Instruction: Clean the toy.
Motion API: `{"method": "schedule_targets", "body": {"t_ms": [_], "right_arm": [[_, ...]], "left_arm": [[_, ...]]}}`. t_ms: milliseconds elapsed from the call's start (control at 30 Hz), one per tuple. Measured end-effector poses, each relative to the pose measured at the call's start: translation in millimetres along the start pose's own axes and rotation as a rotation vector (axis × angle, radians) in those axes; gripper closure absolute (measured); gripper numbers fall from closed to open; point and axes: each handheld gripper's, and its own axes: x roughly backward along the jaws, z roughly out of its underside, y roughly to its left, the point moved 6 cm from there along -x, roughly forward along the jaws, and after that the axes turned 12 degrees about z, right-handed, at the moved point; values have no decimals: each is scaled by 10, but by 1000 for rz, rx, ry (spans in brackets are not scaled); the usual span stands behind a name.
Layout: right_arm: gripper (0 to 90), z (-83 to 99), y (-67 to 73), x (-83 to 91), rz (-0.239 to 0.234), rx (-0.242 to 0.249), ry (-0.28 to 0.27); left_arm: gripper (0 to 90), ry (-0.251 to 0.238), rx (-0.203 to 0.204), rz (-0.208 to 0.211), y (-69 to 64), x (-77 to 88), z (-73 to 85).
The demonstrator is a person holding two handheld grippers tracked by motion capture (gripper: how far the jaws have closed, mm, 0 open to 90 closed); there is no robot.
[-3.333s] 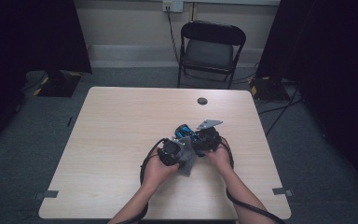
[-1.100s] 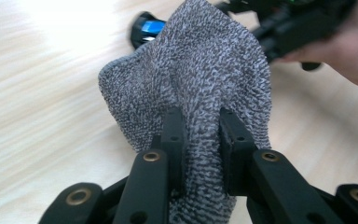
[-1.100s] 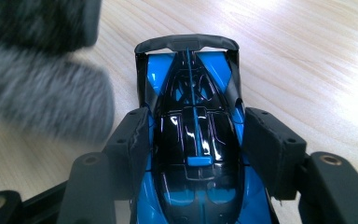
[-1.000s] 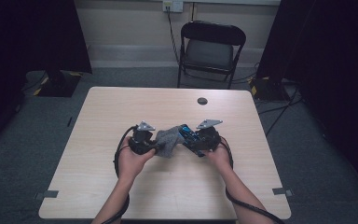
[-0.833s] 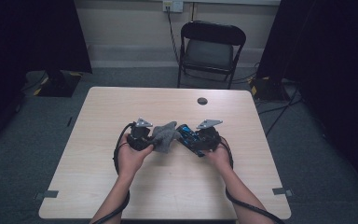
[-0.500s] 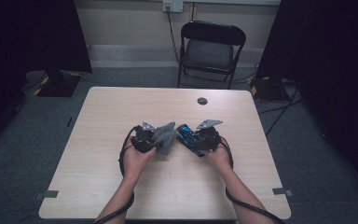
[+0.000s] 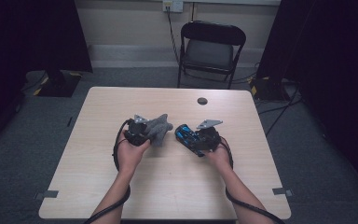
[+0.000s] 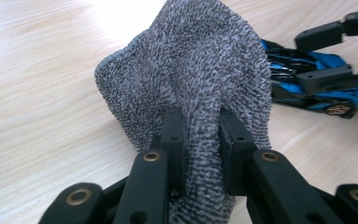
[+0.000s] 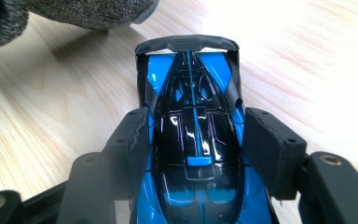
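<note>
A grey knitted cloth is pinched between the jaws of my left gripper, which is shut on it; in the high view the cloth hangs from the left gripper left of the table's middle. A blue and black toy car sits between the pads of my right gripper, which press on both its sides. From above, the car and the right gripper are a short gap to the right of the cloth. In the left gripper view the car lies at the right, held by the other jaws.
The light wooden table has a small dark round disc near its far edge. A black folding chair stands behind the table. Tape marks sit at the near corners.
The left hand with the cloth has drawn a little away from the car, leaving a gap between cloth and car. The right hand has kept still.
</note>
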Motion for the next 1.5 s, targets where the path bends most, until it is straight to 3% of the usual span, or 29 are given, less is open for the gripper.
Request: {"method": "schedule_targets", "body": {"t_ms": [100, 267, 400, 500, 633, 700, 900, 1000, 1067, 1200, 1367, 1500], "right_arm": [[414, -2, 1, -2, 1, 1, -1], [414, 0, 1, 0, 1, 0, 1], [414, 2, 1, 1, 1, -2, -1], [414, 5, -1, 3, 1, -4, -3], [414, 5, 0, 3, 2, -4, -3], [413, 4, -1, 3, 1, -4, -2], [414, 1, 1, -1, 1, -2, -2], [414, 2, 0, 0, 1, -3, -3], [414, 3, 0, 0, 1, -2, -4], [414, 5, 2, 2, 3, -6, -5], [414, 9, 0, 4, 2, -7, -7], [414, 6, 2, 3, 4, -7, -4]], "left_arm": [[748, 26, 16, 14, -27, -148, 76], [738, 106, -17, 56, -203, -387, 199], [700, 103, -17, 79, -273, -435, 214], [606, 64, -2, 73, -257, -417, 181], [502, 7, -16, 76, -227, -378, 106], [448, -14, -12, 57, -198, -378, 76], [418, 16, 25, 72, -127, -546, 171], [436, 18, 32, 69, -111, -609, 213], [479, 33, 6, 59, -114, -619, 225], [683, 65, 8, 85, -178, -620, 223], [743, 110, 10, 125, -312, -628, 217], [747, 111, -7, 149, -416, -644, 227]]}}
